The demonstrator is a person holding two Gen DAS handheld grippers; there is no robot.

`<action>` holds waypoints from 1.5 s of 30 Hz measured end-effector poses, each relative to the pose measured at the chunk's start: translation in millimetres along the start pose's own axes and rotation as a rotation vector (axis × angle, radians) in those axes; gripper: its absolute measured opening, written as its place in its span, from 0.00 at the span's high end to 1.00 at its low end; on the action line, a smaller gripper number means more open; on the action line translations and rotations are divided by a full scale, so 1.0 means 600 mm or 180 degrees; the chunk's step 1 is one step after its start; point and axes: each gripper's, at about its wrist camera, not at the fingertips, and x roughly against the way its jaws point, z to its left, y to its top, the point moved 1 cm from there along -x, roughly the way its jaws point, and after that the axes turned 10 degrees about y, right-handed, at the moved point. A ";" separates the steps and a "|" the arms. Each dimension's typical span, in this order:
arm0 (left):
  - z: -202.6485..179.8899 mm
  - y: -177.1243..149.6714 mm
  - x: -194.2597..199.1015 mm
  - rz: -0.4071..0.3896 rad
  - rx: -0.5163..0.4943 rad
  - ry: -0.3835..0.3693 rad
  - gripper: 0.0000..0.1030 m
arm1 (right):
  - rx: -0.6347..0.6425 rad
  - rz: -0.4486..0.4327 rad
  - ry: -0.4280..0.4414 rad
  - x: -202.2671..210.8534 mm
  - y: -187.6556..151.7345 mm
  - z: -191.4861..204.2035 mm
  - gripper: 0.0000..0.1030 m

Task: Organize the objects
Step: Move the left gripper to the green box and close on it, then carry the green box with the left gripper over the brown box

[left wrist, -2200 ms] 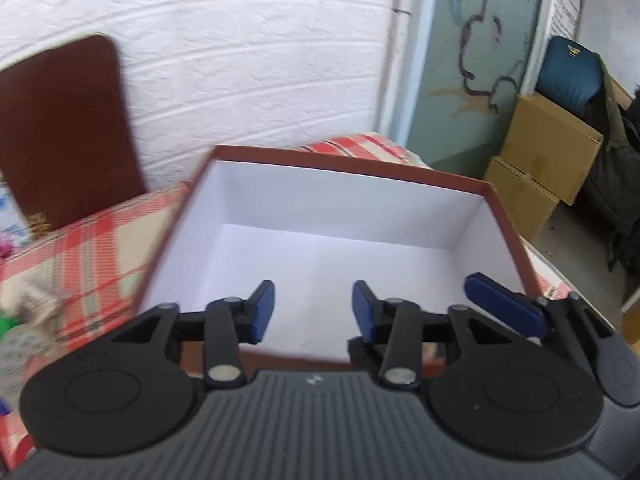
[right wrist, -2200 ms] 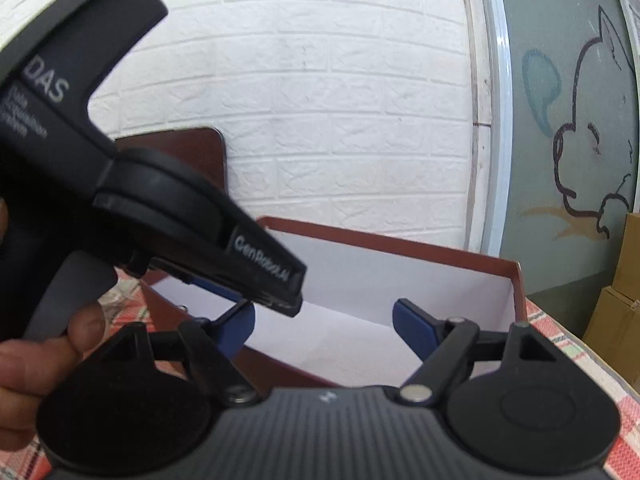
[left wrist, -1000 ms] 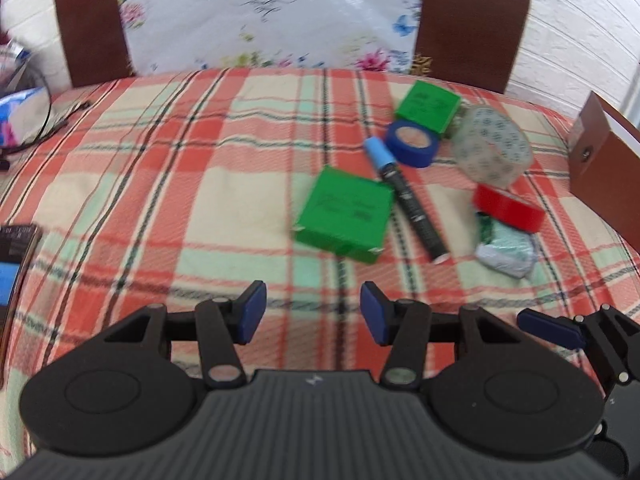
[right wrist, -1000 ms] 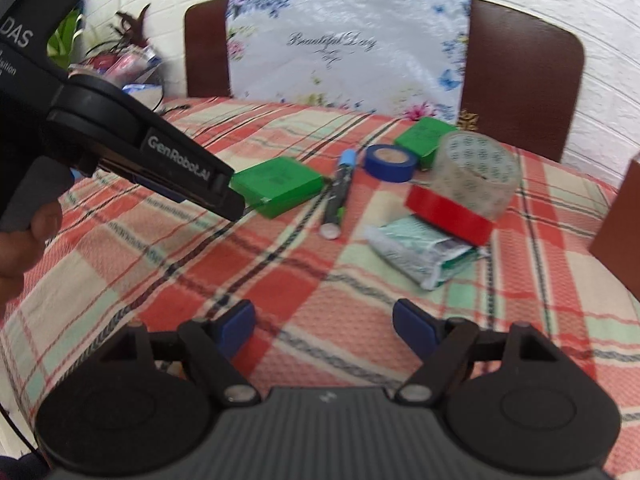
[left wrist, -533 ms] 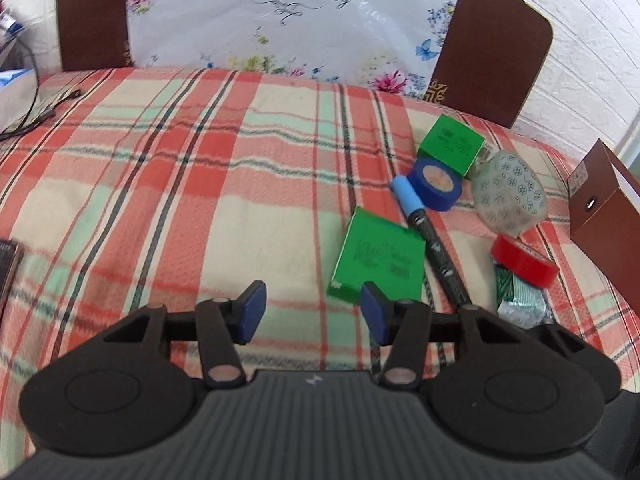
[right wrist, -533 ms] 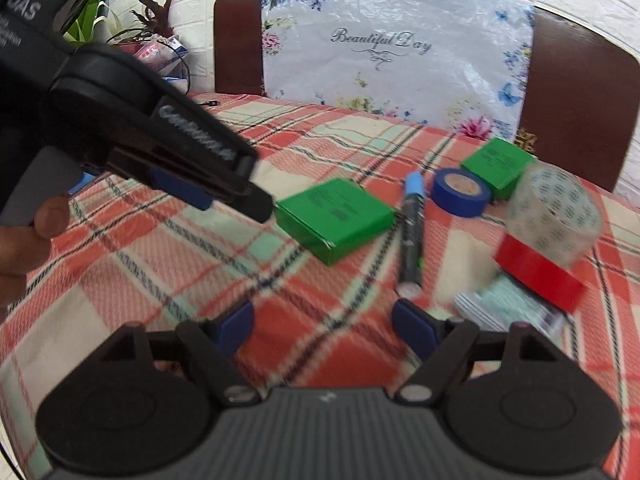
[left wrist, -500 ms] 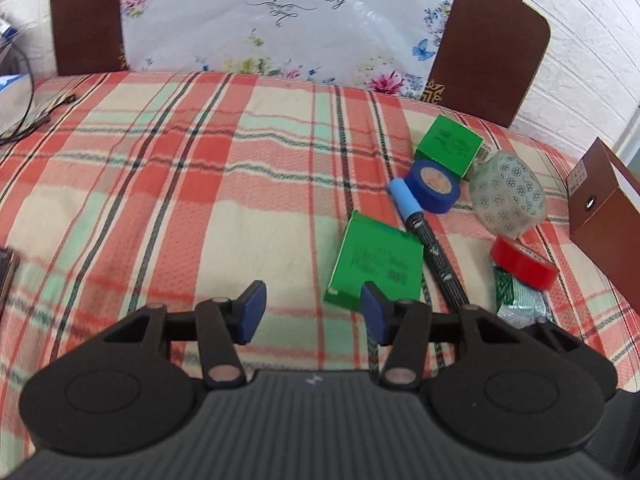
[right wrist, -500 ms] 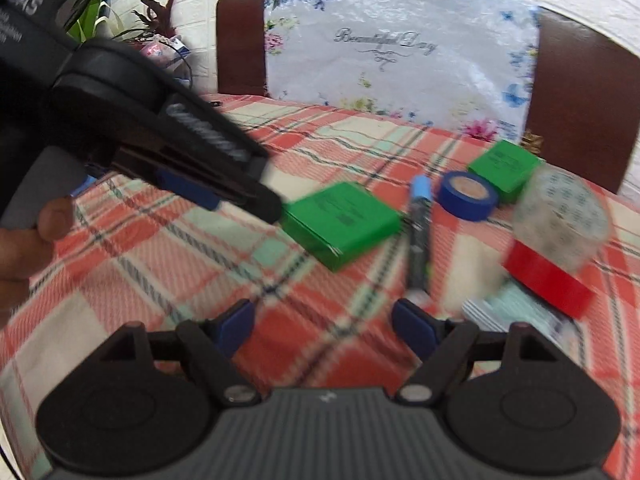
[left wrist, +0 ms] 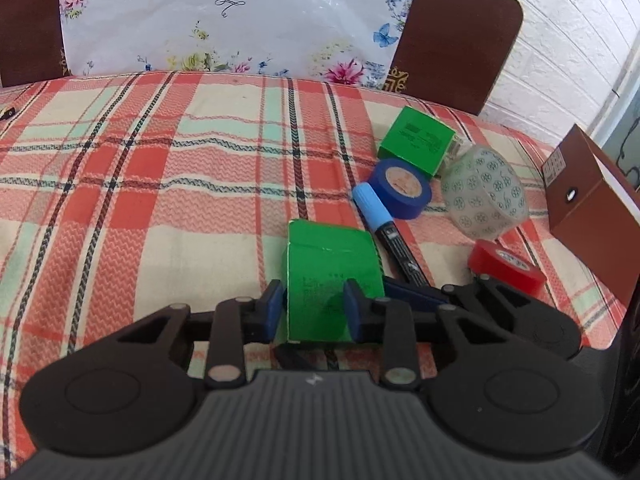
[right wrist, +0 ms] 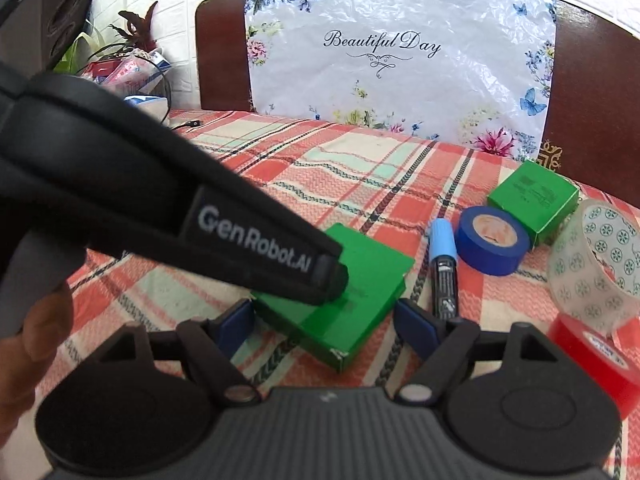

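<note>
As left tool (left wrist: 313,307) grips green box (left wrist: 332,276), brown box (left wrist: 591,204) nearby

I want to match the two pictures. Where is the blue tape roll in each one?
Left wrist view: the blue tape roll lies right of centre, beside the marker's blue cap, in front of the small green box.
Right wrist view: the blue tape roll lies right of centre.
Shared landmark: the "Beautiful Day" sheet behind the table.
</note>
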 end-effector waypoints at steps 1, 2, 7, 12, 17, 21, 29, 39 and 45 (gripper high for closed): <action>-0.001 -0.006 0.007 0.0025 0.0000 -0.0002 0.67 | -0.0030 0.0005 0.0018 0.005 -0.001 0.000 0.28; -0.002 -0.015 0.015 0.0052 -0.0003 -0.0005 0.67 | -0.0058 0.0012 0.0033 0.011 -0.005 0.002 0.29; -0.021 -0.072 0.061 0.0151 -0.0052 -0.0029 0.67 | 0.0025 0.0107 0.0157 0.060 -0.042 0.020 0.30; -0.071 -0.108 0.091 0.0242 -0.0141 -0.0045 0.67 | 0.0075 0.0246 0.0204 0.118 -0.079 0.024 0.30; -0.149 -0.111 0.098 0.0298 -0.0430 -0.0101 0.67 | -0.0223 0.0356 0.0175 0.171 -0.097 -0.016 0.30; -0.214 -0.097 0.103 0.0347 -0.0524 -0.0262 0.67 | -0.0598 0.0493 0.0115 0.210 -0.093 -0.071 0.30; -0.372 -0.053 0.100 0.0236 -0.0904 -0.0538 0.67 | -0.0712 0.0369 -0.0299 0.299 -0.095 -0.183 0.30; -0.542 0.040 0.113 -0.0175 -0.1220 -0.0838 0.67 | -0.0875 0.0088 -0.0794 0.406 -0.067 -0.330 0.30; -0.622 0.094 0.103 -0.0533 -0.1247 -0.1021 0.67 | -0.0809 -0.0173 -0.1148 0.460 -0.024 -0.408 0.30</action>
